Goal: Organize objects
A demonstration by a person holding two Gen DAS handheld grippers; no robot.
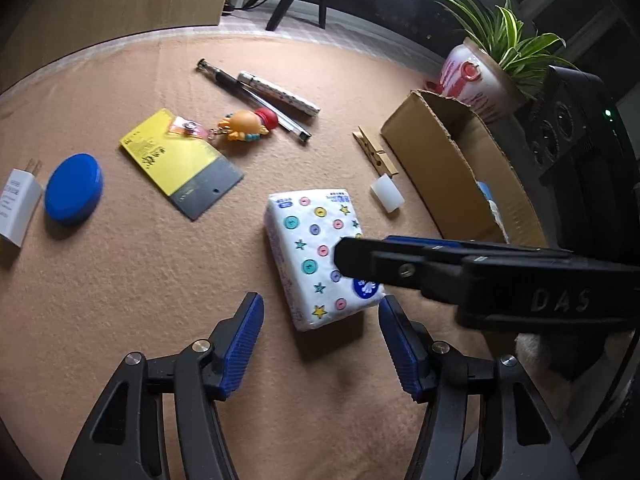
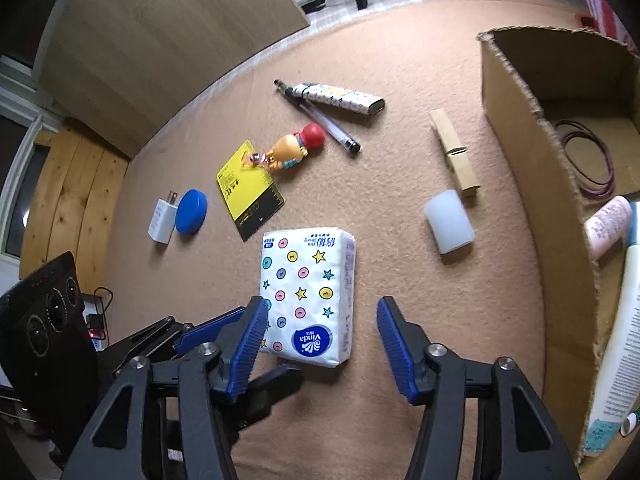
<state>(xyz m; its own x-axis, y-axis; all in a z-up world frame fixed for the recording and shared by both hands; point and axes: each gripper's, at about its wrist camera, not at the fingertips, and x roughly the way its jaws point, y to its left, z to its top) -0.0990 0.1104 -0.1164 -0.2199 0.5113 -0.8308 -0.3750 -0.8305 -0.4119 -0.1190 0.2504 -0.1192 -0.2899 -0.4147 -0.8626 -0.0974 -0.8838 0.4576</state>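
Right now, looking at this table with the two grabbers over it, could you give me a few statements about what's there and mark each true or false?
1. The tissue pack lies on the table, outside the cardboard box. True.
2. The blue round lid sits right beside the white charger plug. True.
3. The cardboard box is empty. False: rubber bands and a pink tube are inside, among other things.
4. The wooden clothespin is clipped onto the box's edge. False: it lies flat on the table, near the white translucent cap.
5. The right gripper is clamped shut on the pen. False: its jaws stand apart around the near end of the tissue pack; the pen lies farther off.
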